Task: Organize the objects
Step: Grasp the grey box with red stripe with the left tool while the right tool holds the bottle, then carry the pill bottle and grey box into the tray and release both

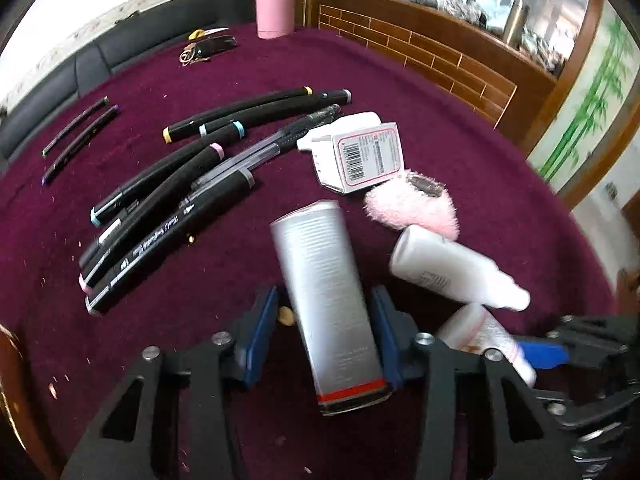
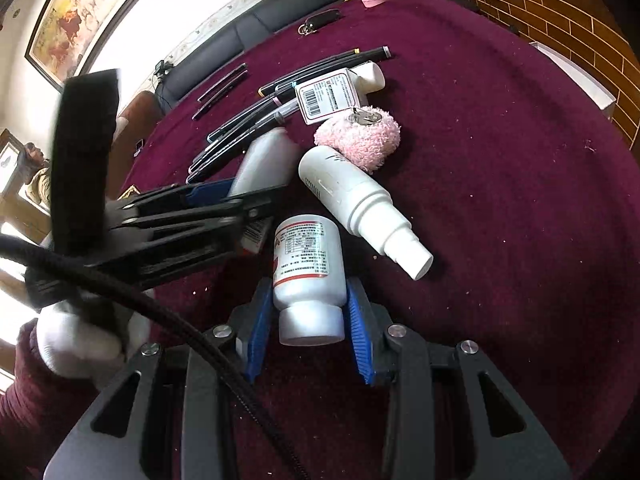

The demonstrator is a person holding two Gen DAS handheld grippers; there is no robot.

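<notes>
The left claw [image 1: 326,320] straddles a silver box [image 1: 328,300] that lies on the maroon bench [image 1: 460,152]; its blue pads sit close against the box's two long sides, and the grip appears closed on it, though contact on the left pad is hard to confirm. The right claw [image 2: 306,322] stands partly closed about a white pill bottle [image 2: 310,264] with a red-edged label. The pads flank the bottle's shoulder and cap, and whether they press on it cannot be told.

Step in hand, as judged: both claws are securing one item each from the cluttered pile of containers on the right half of the bench, while the markers and pens [image 1: 168,184] already lie in a rough row on the left. The next move calls for firm grips, then a lift clear of the neighbouring white spray bottle [image 2: 360,200] and pink fluffy pad [image 2: 360,138], which lie just beside both targets.

Differences between views: the left wrist view shows the full marker row, two thin pens [image 1: 80,136] farther left, and a barcoded carton [image 1: 360,158]. The right wrist view alone shows the pill bottle's label, the left claw from the side, and a white-gloved hand [image 2: 80,340] with a maroon sleeve.
</notes>
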